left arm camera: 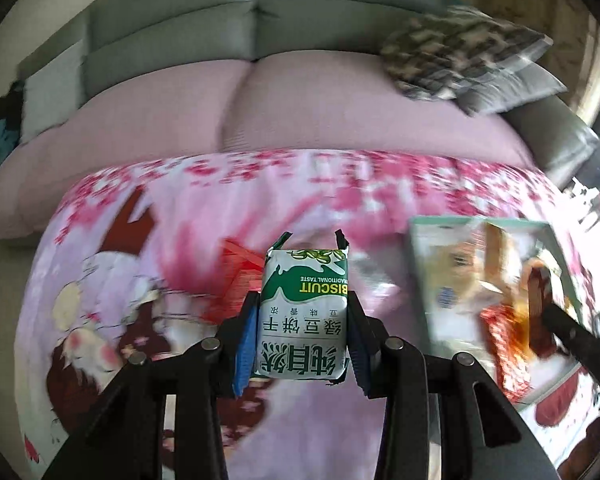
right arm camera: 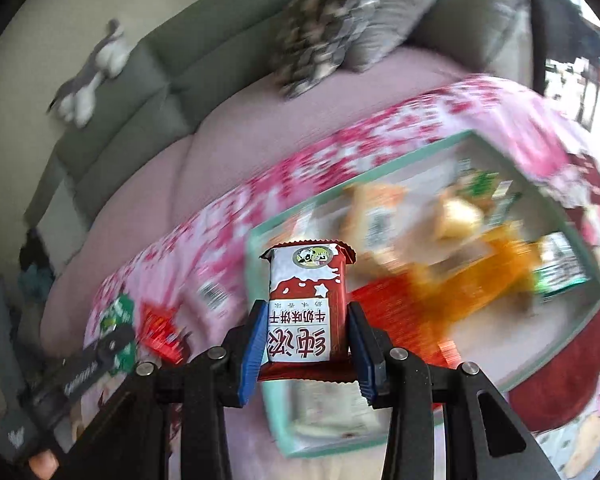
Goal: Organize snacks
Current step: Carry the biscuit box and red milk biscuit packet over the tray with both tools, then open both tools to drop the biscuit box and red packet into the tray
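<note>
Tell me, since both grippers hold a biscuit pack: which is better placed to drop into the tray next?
Probably right. The right gripper holds its red pack directly over the tray; the left gripper, with the green pack, has the tray off to its side.

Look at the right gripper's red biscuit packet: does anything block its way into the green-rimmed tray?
Nothing visible does. The red biscuit packet, held in the right gripper, hangs over the tray's near-left corner, open from above; blurred snacks fill the far side.

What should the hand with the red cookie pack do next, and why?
Probably lower the red biscuit packet into the teal-rimmed tray. The right gripper is clamped on it just above the tray's near edge, and other snacks already lie inside, so dropping it there fits the sorting.
</note>
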